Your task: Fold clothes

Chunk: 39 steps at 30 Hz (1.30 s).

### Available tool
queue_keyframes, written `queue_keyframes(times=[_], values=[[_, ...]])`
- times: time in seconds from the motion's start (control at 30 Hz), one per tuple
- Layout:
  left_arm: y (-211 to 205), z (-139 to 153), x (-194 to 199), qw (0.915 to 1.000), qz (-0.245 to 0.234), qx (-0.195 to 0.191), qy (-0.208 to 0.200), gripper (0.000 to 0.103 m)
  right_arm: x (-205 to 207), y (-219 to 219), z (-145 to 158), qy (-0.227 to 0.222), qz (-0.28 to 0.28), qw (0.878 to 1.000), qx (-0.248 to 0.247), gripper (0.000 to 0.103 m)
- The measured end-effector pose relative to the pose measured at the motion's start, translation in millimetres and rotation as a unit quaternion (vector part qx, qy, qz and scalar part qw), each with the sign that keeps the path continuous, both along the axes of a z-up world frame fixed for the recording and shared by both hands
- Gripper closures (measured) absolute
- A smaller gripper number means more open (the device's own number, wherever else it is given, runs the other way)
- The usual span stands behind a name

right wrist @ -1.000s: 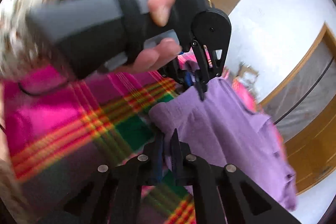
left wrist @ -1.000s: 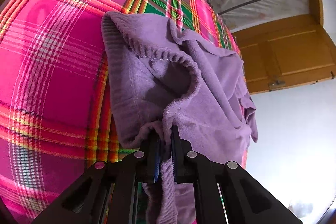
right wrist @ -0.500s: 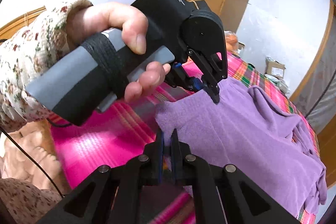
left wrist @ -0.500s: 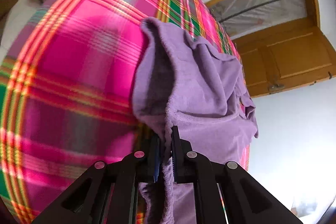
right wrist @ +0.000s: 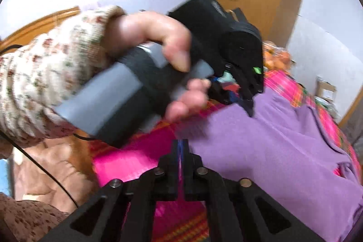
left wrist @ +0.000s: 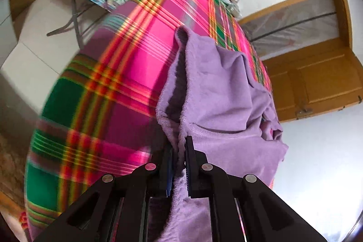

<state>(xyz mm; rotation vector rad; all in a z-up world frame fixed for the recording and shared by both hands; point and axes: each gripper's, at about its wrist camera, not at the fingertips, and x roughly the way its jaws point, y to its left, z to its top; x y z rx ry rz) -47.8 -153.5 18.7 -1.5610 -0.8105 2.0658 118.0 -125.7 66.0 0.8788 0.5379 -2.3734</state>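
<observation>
Garment: purple fleece top (left wrist: 222, 92), soft nap, ribbed hem gaping, bunched folds at far end.
Place: lay across pink plaid bedspread (left wrist: 127, 74).
Left tool (left wrist: 179, 162): clenched on hem.
Right tool (right wrist: 180, 151): clamped closed, nothing between its jaws.

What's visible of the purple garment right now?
The purple garment is soft, fleecy knit with a ribbed hem, rumpled and unfolded on the pink plaid sheet. One edge is pinched in the left gripper, lifted into a ridge. The shut right gripper shows no cloth between its fingers.
</observation>
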Motion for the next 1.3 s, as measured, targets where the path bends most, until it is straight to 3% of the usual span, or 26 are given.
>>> queue_keyframes(times=[0.1, 0.37, 0.5, 0.67, 0.83, 1.03, 1.17, 1.3], values=[[-9.8, -1.2, -0.5, 0.9999, 0.011, -0.004, -0.001, 0.094, 10.4, -6.7, -3.3, 0.001, -0.006, 1.0, 0.003, 0.102], [-9.9, -5.9, -0.4, 0.9997, 0.021, -0.005, -0.011, 0.094, 5.8, 23.8, 7.5, -0.008, -0.052, 0.998, -0.034, 0.101], [-12.5, -2.5, 0.9, 0.9992, 0.036, -0.011, -0.009, 0.094, 19.0, 62.6, 14.2, 0.0, -0.088, 0.995, -0.049, 0.101], [-29.6, 0.9, 2.3, 0.9955, 0.081, -0.048, 0.001, 0.098, 26.9, 119.8, 15.0, 0.004, -0.163, 0.985, -0.063, 0.101], [-33.6, 10.7, 13.1, 0.9948, 0.085, -0.055, 0.014, 0.097, 41.2, 199.0, 32.9, 0.006, -0.28, 0.956, -0.088, 0.099], [-4.6, 33.4, 36.7, 0.9952, 0.051, -0.068, 0.049, 0.088, 74.9, 310.5, 27.8, -0.005, -0.435, 0.894, -0.102, 0.092], [22.4, 45.4, 60.4, 0.9941, 0.026, -0.075, 0.074, 0.085, 90.5, 363.8, 17.6, -0.013, -0.493, 0.864, -0.104, 0.084], [56.1, 49.4, 76.1, 0.9931, -0.01, -0.079, 0.087, 0.081, 90.1, 403.7, 7.1, -0.02, -0.508, 0.853, -0.119, 0.069]])
